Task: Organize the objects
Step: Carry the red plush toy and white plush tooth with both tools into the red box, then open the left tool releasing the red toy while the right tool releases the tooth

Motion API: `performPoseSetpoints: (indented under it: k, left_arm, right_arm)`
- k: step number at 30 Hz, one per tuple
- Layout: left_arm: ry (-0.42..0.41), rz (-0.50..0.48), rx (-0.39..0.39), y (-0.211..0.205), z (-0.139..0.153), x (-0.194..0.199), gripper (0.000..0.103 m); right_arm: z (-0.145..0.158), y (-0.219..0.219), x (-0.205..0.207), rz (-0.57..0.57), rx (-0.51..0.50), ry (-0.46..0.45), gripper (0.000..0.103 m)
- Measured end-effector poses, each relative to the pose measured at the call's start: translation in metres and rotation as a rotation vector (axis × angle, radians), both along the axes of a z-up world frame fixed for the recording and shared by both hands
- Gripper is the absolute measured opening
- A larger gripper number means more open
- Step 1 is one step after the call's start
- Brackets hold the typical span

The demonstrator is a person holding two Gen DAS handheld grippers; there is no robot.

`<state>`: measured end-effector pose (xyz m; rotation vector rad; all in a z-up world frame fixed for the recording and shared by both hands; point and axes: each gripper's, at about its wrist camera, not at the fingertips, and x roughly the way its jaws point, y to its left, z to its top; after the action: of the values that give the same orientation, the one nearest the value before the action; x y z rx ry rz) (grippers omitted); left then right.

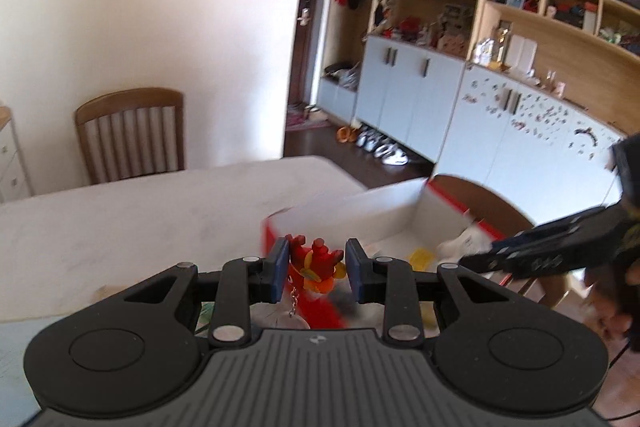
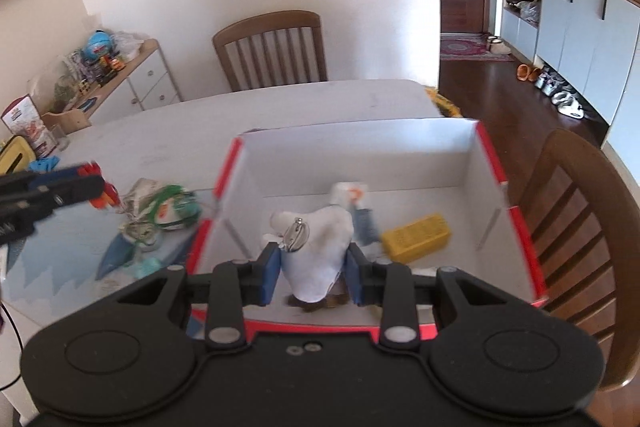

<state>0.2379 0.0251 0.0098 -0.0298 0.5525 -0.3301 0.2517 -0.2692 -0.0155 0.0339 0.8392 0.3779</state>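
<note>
My left gripper (image 1: 317, 269) is shut on a small red and orange toy figure (image 1: 316, 259) with a key chain hanging below it, held above the table beside the box. The white box with a red rim (image 2: 360, 143) stands open on the table. My right gripper (image 2: 312, 269) is shut on a white plush toy (image 2: 316, 239) with a metal clip, held over the box's near side. A yellow block (image 2: 416, 237) lies on the box floor. The right wrist view shows the left gripper (image 2: 96, 189) and its red toy (image 2: 107, 198) at the far left.
A heap of crumpled plastic bags (image 2: 160, 207) lies on the white table (image 2: 280, 107) left of the box. One wooden chair (image 2: 272, 47) stands at the table's far side, another (image 2: 580, 207) right of the box. A cluttered sideboard (image 2: 132, 83) lines the left wall.
</note>
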Motion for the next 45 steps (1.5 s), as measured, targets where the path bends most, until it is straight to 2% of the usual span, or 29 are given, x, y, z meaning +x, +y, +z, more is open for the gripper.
performPoseSetpoints:
  k: [7,14,21,28,33,45]
  left_arm:
    - [-0.003,-0.054,-0.017,-0.05,0.006,0.026,0.03]
    - [0.082,-0.076,0.034,-0.084,-0.023,0.046,0.03]
    - [0.206,-0.076,0.077,-0.1,-0.065,0.065,0.03]
    - [0.268,-0.09,0.129,-0.114,-0.089,0.08,0.03]
    - [0.302,-0.097,0.152,-0.122,-0.099,0.089,0.03]
    - [0.405,-0.089,0.169,-0.131,-0.116,0.113,0.03]
  right_arm:
    - [-0.007,-0.034,0.017,-0.015,-0.017,-0.009,0.033]
    - [-0.019,-0.05,0.036,0.0,-0.027,0.008,0.033]
    - [-0.041,-0.053,0.053,0.036,-0.04,0.071,0.033]
    - [-0.059,-0.048,0.062,0.082,-0.081,0.122,0.033]
    - [-0.067,-0.04,0.064,0.127,-0.107,0.143,0.033]
    - [-0.086,-0.037,0.069,0.15,-0.137,0.195,0.034]
